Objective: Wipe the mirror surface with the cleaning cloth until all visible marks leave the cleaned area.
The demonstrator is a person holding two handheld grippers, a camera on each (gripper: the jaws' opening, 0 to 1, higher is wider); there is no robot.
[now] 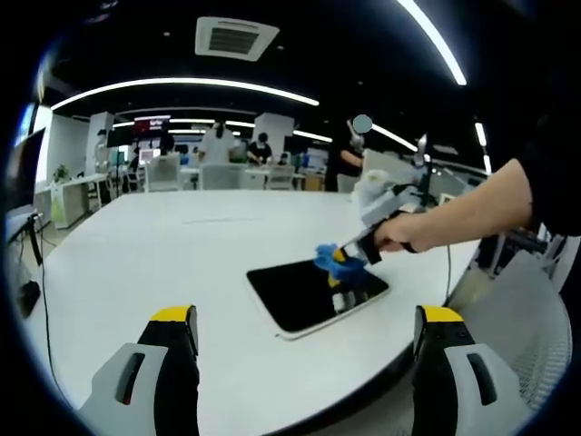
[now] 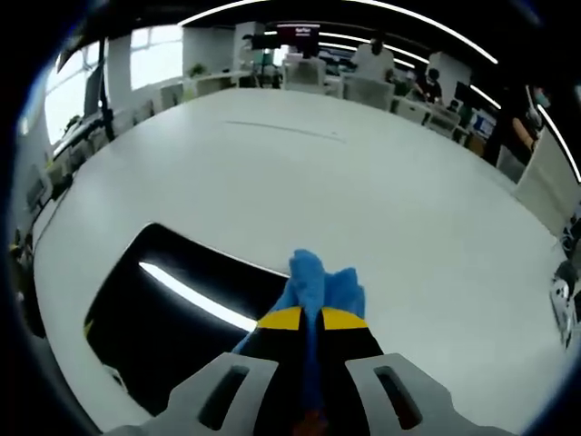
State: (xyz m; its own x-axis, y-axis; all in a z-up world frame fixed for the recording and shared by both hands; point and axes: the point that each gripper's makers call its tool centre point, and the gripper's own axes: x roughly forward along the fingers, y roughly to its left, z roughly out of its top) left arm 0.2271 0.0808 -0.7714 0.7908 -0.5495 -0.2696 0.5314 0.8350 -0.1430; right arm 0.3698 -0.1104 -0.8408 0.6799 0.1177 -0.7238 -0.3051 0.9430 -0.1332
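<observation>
A dark rectangular mirror lies flat on the white table, near its front edge. My right gripper, held by a person's hand, presses a blue cloth onto the mirror's far right part. In the right gripper view the yellow-tipped jaws are closed on the blue cloth, and my right gripper rests at the right edge of the mirror, which reflects a ceiling light strip. My left gripper hovers open above the table's near edge, holding nothing, short of the mirror.
The white table stretches wide beyond the mirror. Desks, chairs and several people stand at the far side of the room. A grey mesh chair sits at the right, beside the table's edge.
</observation>
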